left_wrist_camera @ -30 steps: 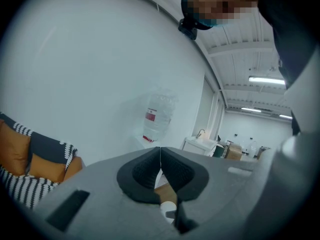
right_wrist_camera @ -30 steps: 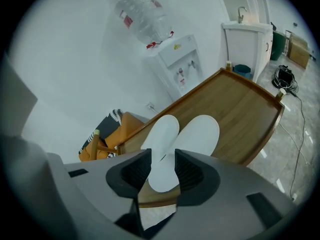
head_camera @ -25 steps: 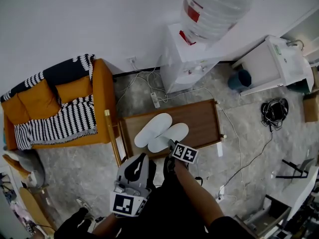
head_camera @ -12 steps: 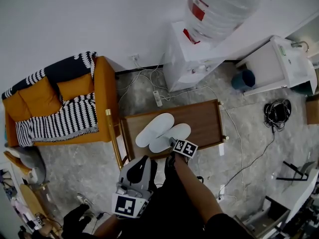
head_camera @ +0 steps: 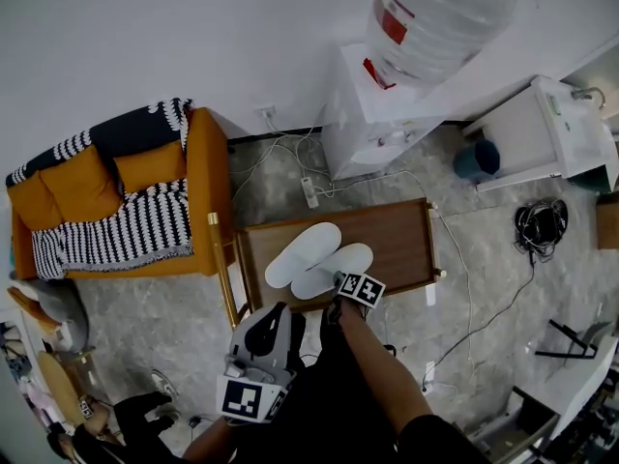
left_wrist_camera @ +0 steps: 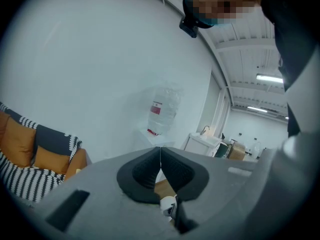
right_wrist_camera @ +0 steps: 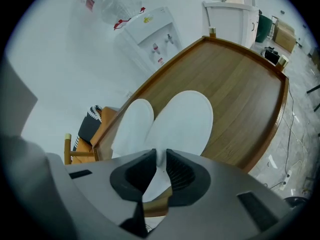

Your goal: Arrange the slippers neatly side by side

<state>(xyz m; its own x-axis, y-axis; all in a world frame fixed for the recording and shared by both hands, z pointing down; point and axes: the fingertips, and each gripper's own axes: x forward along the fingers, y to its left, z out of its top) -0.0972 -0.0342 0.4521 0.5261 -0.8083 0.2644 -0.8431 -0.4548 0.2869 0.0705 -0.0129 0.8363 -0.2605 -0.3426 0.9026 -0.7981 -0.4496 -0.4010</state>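
Note:
Two white slippers lie side by side, slanted, on the brown wooden table. The left slipper touches the right slipper along its length. My right gripper is at the near heel of the right slipper. In the right gripper view the closing jaws pinch the thin heel edge of the right slipper, with the left slipper beside it and my right gripper low over the table. My left gripper hangs off the table's near left corner. It is shut and empty.
An orange sofa with a striped blanket stands left of the table. A water dispenser and a white cabinet stand behind it. Cables and a power strip lie on the stone floor. A wooden chair frame adjoins the table's left edge.
My right gripper has edged slightly forward onto the right slipper's heel. Both slippers and my left gripper stay where they were.

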